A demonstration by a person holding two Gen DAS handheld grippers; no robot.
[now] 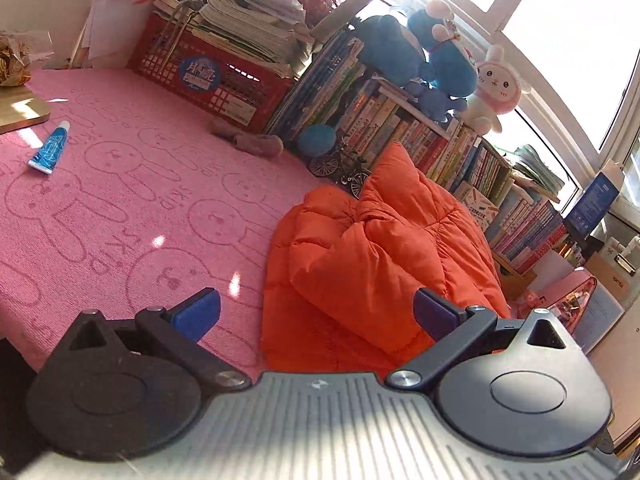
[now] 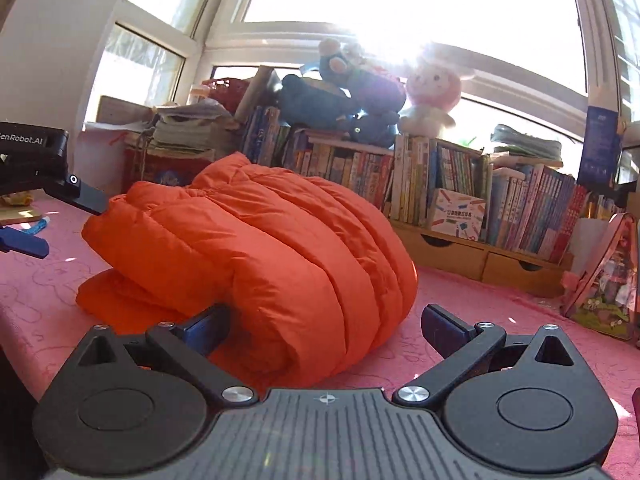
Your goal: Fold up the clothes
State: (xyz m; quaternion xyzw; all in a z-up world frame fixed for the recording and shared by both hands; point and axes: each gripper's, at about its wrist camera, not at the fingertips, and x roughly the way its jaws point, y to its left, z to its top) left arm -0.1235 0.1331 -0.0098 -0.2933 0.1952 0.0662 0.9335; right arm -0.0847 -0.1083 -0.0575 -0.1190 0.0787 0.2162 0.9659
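Observation:
An orange puffer jacket [image 1: 372,256] lies folded into a thick bundle on the pink rabbit-pattern cloth [image 1: 120,184]. My left gripper [image 1: 316,312] hovers open just in front of the bundle's near edge, nothing between its blue pads. In the right wrist view the jacket [image 2: 256,252] bulges as a rolled stack right ahead. My right gripper [image 2: 326,324] is open, low over the cloth [image 2: 460,292], with its left pad [image 2: 206,326] tucked against the jacket's lower fold. The left gripper [image 2: 64,218] shows at the left edge, open.
A red crate [image 1: 208,68] stacked with papers, a row of books [image 1: 440,136] with plush toys [image 1: 440,52] on top, a toy bicycle [image 1: 340,168] and a rolled brown cloth [image 1: 256,142] line the back. A blue tube [image 1: 50,150] lies at left. Wooden drawers [image 2: 472,256] stand behind.

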